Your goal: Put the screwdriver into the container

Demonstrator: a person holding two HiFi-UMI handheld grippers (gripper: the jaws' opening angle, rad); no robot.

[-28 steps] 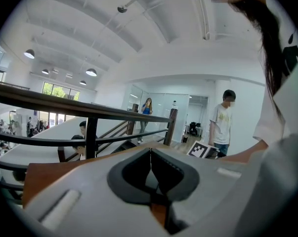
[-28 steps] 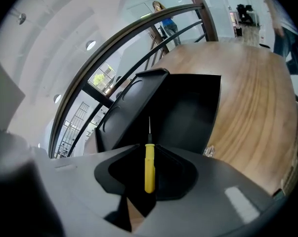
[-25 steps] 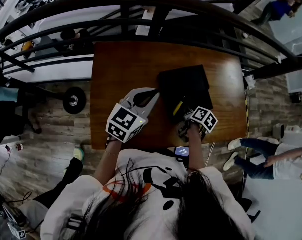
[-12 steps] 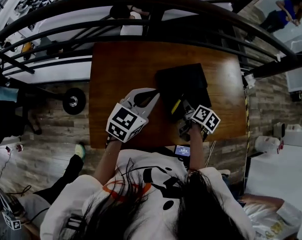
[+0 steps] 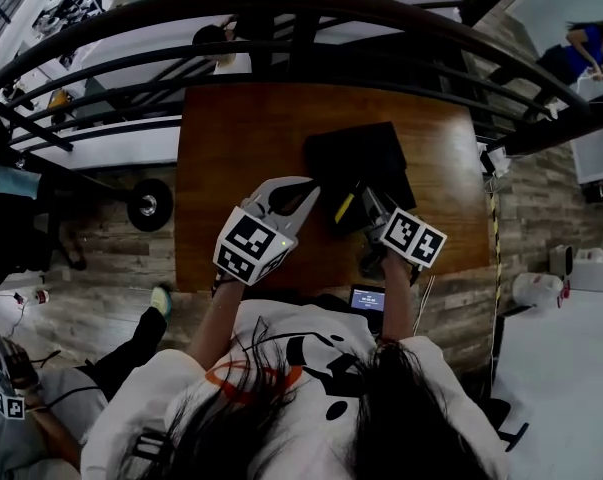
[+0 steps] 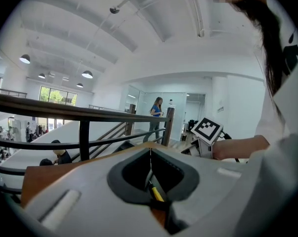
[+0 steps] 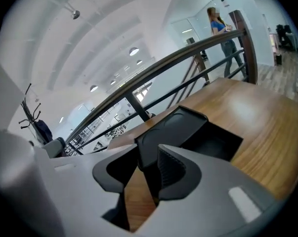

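Observation:
The yellow-handled screwdriver [image 5: 343, 208] lies at the near left edge of the black container [image 5: 366, 153] on the wooden table [image 5: 241, 138]; I cannot tell whether it rests inside. My left gripper [image 5: 311, 190] points at it from the left, shut, with nothing held. Through the opening behind the touching tips of the left gripper [image 6: 149, 154], the screwdriver [image 6: 157, 194] shows beyond. My right gripper [image 5: 367, 201] is just right of the screwdriver, open. In the right gripper view a black flap of the container [image 7: 188, 127] reaches between the jaws of the right gripper [image 7: 145, 153], with bare wood beside it.
A dark metal railing [image 5: 281, 8] curves along the table's far side, with a drop to a lower floor behind it. A phone [image 5: 368, 298] sits at the near table edge. A person [image 6: 156, 110] stands far off beyond the railing.
My right gripper has drawn back a little toward me, away from the screwdriver. The screwdriver now lies apart from its jaws. The left gripper has hardly moved.

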